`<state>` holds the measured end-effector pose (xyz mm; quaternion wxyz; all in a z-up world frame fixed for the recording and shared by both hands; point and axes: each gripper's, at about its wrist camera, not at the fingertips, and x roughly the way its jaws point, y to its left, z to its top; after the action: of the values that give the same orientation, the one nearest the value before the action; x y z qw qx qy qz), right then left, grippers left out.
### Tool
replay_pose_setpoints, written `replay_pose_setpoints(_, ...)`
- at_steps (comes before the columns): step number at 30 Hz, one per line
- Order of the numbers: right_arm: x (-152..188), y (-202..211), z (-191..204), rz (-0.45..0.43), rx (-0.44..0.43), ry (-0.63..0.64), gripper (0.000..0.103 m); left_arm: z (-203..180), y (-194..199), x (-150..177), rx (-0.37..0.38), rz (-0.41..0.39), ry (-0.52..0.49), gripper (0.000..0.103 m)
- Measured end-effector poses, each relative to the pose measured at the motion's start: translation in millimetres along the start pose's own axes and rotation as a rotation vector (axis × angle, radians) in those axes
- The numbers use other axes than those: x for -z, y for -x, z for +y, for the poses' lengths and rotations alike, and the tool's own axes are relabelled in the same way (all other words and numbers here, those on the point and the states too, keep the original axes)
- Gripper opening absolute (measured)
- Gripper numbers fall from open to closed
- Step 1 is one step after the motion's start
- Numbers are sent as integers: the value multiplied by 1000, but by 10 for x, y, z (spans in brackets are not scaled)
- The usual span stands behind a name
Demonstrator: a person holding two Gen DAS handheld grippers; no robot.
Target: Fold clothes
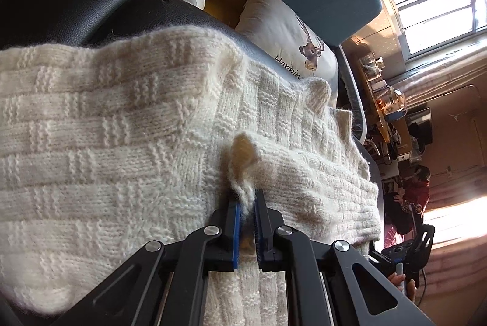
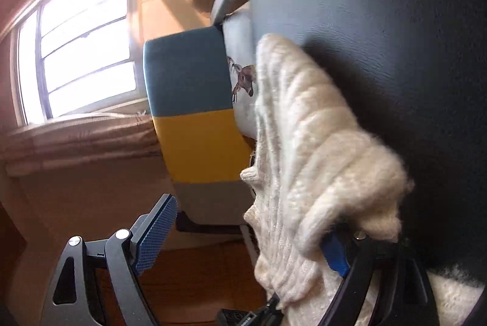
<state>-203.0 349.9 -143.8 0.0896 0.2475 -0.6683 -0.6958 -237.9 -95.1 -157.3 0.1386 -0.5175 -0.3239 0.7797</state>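
The cream basket-weave knitted sweater (image 1: 127,125) is lying across the dark leather sofa seat (image 1: 61,6), its far edge reaching the deer-print cushion (image 1: 292,34). The left gripper (image 1: 247,201) is pinching a raised fold of knit. Only the right wrist view is showing the right gripper (image 2: 252,234) spread wide, sweater bunched over its inner finger, bare wooden floor (image 2: 197,280) beyond the seat edge

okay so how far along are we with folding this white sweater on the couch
Early. Done: the cream knit sweater lies spread over the black couch seat. In hand: the left gripper is shut on a pinch of its knit; the right gripper is open, part of the sweater draped between its fingers, not clamped. Left: no neat, flat fold shows in either view, so the folding itself looks mostly ahead.
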Motion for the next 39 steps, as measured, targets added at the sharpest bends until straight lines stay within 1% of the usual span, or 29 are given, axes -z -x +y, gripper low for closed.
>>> replay_pose_setpoints(1, -65, 41, 27, -21, 27, 38, 89, 1, 0, 1, 0, -1, -1, 10)
replay_pose_setpoints(6, -418, 197, -115, -39, 69, 38, 89, -11, 5, 28, -8, -5, -33, 10)
replay_pose_setpoints(7, -434, 222, -112, -24, 77, 53, 87, -22, 2, 27, -13, -4, -39, 10)
replay_pose_setpoints(9, -407, 266, -72, 28, 93, 102, 87, -27, 3, 25, -14, -4, -39, 10)
replay_pose_setpoints(12, -295, 359, -11, 147, 140, 165, 87, -26, 4, 27, -13, -5, -34, 10)
replay_pose_setpoints(14, -223, 460, 97, 200, 207, 243, 87, -17, 1, 14, -4, 1, -33, 10)
replay_pose_setpoints(16, -177, 532, 335, 192, 253, 396, 89, 18, 3, -2, 17, 6, -12, 10)
replay_pose_setpoints(19, -99, 277, 633, 256, 321, 583, 89, 60, 12, -43, 54, 28, 11, 10)
replay_pose_setpoints(20, -72, 179, 728, 280, 346, 643, 89, 81, 24, -62, 79, 41, 36, 13)
replay_pose_setpoints(21, -29, 61, 764, 303, 392, 700, 89, 101, 35, -80, 104, 54, 60, 16)
replay_pose_setpoints(23, 75, -199, 772, 347, 511, 813, 89, 98, 71, -116, 130, 64, 75, 28)
replay_pose_setpoints(24, 127, -330, 775, 369, 571, 869, 89, 77, 83, -126, 130, 60, 71, 32)
replay_pose_setpoints(25, 151, -412, 739, 381, 612, 891, 89, 56, 96, -136, 129, 56, 68, 39)
replay_pose_setpoints(26, 159, -467, 680, 389, 642, 893, 89, 35, 106, -145, 127, 52, 63, 41)
replay_pose_setpoints(27, 160, -510, 633, 397, 657, 888, 89, 6, 96, -152, 108, 50, 53, 41)
replay_pose_setpoints(28, 148, -513, 625, 392, 655, 879, 89, -50, 84, -155, 73, 42, 21, 37)
replay_pose_setpoints(29, 132, -499, 634, 381, 647, 871, 89, -107, 73, -157, 38, 34, -11, 21)
replay_pose_setpoints(30, 117, -484, 644, 370, 639, 862, 89, -179, 82, -156, -1, 15, -55, 9)
replay_pose_setpoints(31, 92, -456, 673, 354, 614, 850, 89, -241, 134, -147, 11, -15, -82, 7)
replay_pose_setpoints(32, 63, -421, 712, 336, 579, 835, 89, -301, 185, -137, 20, -44, -107, 7)
replay_pose_setpoints(33, 34, -385, 751, 318, 545, 820, 89, -324, 220, -125, 5, -56, -122, 7)
replay_pose_setpoints(34, 10, -388, 752, 311, 549, 812, 89, -347, 255, -113, -9, -69, -137, 7)
replay_pose_setpoints(35, -10, -414, 730, 311, 575, 809, 89, -367, 284, -100, -27, -79, -153, 7)
replay_pose_setpoints(37, -31, -478, 634, 339, 612, 802, 89, -297, 165, -69, -132, -43, -174, 7)
replay_pose_setpoints(38, -39, -511, 580, 355, 629, 798, 88, -234, 91, -58, -167, -11, -173, 9)
replay_pose_setpoints(39, -48, -544, 526, 372, 646, 794, 87, -220, 119, -65, -158, -13, -155, 10)
